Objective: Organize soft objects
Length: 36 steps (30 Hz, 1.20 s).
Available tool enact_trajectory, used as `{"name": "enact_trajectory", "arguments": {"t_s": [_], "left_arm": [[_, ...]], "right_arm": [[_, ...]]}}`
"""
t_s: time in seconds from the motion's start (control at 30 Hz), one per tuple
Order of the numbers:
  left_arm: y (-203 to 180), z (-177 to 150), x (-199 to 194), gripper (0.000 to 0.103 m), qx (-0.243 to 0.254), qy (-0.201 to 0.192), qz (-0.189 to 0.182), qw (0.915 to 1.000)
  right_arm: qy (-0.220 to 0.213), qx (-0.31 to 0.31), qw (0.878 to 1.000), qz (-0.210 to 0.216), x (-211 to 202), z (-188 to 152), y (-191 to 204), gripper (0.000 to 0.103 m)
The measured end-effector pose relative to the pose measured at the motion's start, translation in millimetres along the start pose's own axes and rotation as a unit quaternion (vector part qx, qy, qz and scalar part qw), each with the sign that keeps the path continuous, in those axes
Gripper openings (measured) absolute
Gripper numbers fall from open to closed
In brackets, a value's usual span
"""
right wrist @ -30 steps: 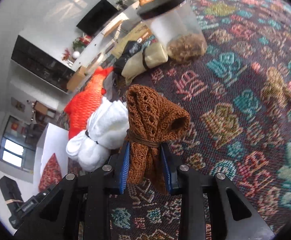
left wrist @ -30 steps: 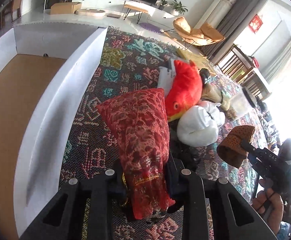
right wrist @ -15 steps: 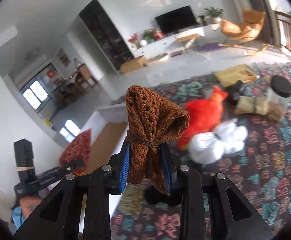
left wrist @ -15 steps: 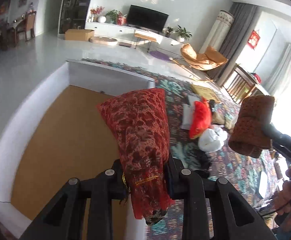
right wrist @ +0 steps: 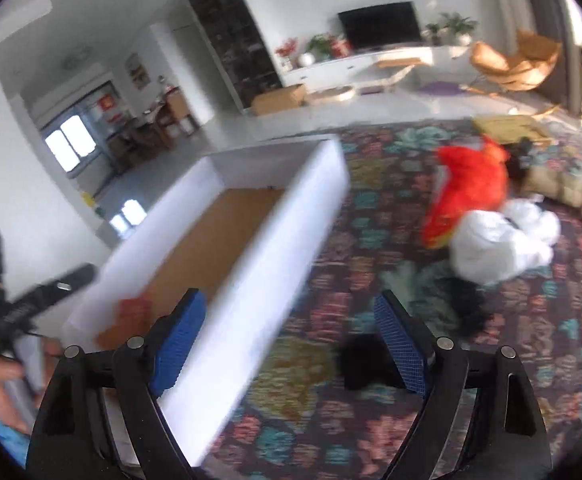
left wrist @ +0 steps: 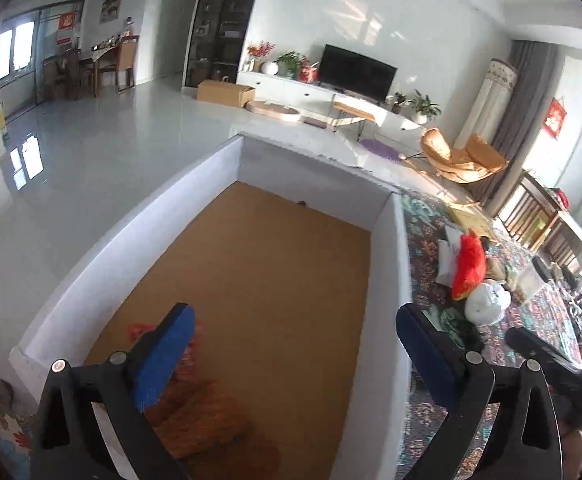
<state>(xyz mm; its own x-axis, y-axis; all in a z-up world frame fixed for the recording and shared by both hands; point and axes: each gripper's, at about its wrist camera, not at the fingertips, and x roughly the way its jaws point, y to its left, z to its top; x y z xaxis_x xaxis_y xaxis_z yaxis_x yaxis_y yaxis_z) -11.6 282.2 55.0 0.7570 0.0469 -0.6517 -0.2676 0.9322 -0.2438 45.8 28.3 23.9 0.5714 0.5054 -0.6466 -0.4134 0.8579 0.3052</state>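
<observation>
soft bundles [left wrist: 207, 420] lay in the white box [left wrist: 379, 320].
left gripper [left wrist: 291, 356] and right gripper [right wrist: 291, 344] had just opened, jaws wide, empty, to drop them.

Left gripper [left wrist: 295, 354]: two black plastic fingers with triangular cut-outs, silver round screws at the joints, blue textured pads [left wrist: 163, 356] inside. Right gripper [right wrist: 291, 346]: same build, blue ribbed pads [right wrist: 401, 346]. At 9 o'clock in the right view, a black handle block bound by a tan rubber band; blue sleeve at 8 o'clock.
</observation>
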Motion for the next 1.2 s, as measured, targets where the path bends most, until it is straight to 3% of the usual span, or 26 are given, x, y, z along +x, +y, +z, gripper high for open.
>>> {"name": "enact_trajectory", "arguments": {"t_s": [0.07,0.1,0.17,0.27,0.4,0.5,0.57,0.7,0.87,0.9,1.0,1.1,1.2], "left_arm": [[-30,-7,-9,0.1,0.035,-0.005,-0.042,0.9985],[-47,-10,-11,0.1,0.052,-0.004,-0.063,0.9966],[-78,-19,-12,0.1,0.077,0.006,-0.1,0.992],[-114,-37,-9,0.1,0.097,0.031,-0.141,0.9847],[-145,-58,-9,0.1,0.128,0.05,-0.154,0.9785],[-153,-71,-13,0.1,0.148,0.056,-0.153,0.9755],[-156,-76,-15,0.1,0.158,0.059,-0.151,0.9741],[-160,-87,-8,0.1,0.163,0.067,-0.157,0.9718],[-194,-113,47,0.1,0.181,0.121,-0.157,0.9632],[-201,-118,63,0.1,0.19,0.126,-0.143,0.9631],[-213,-131,110,0.1,0.199,0.142,-0.106,0.9639],[-221,-135,145,0.1,0.19,0.139,-0.089,0.9678],[-230,-132,172,0.1,0.19,0.142,-0.078,0.9682]], "right_arm": [[0.005,0.022,0.997,-0.076,-4,-20,-49,0.089],[0.021,0.03,0.995,-0.09,-5,-27,-66,0.089],[0.05,0.022,0.997,-0.056,1,-38,-84,0.089],[0.072,-0.044,0.996,-0.024,14,-38,-60,0.089],[0.059,-0.154,0.986,-0.024,40,-36,5,0.088],[0.086,-0.223,0.969,-0.058,78,-48,32,0.087],[0.111,-0.233,0.96,-0.112,98,-59,24,0.085],[0.073,-0.136,0.966,-0.207,74,-63,-51,0.086],[0.05,-0.019,0.943,-0.329,32,-46,-166,0.088],[0.045,0.008,0.945,-0.323,22,-43,-182,0.088],[0.011,0.089,0.963,-0.253,-17,-48,-214,0.088],[-0.027,0.15,0.956,-0.25,-48,-65,-232,0.088],[-0.012,0.184,0.945,-0.27,-47,-69,-246,0.088]]}}
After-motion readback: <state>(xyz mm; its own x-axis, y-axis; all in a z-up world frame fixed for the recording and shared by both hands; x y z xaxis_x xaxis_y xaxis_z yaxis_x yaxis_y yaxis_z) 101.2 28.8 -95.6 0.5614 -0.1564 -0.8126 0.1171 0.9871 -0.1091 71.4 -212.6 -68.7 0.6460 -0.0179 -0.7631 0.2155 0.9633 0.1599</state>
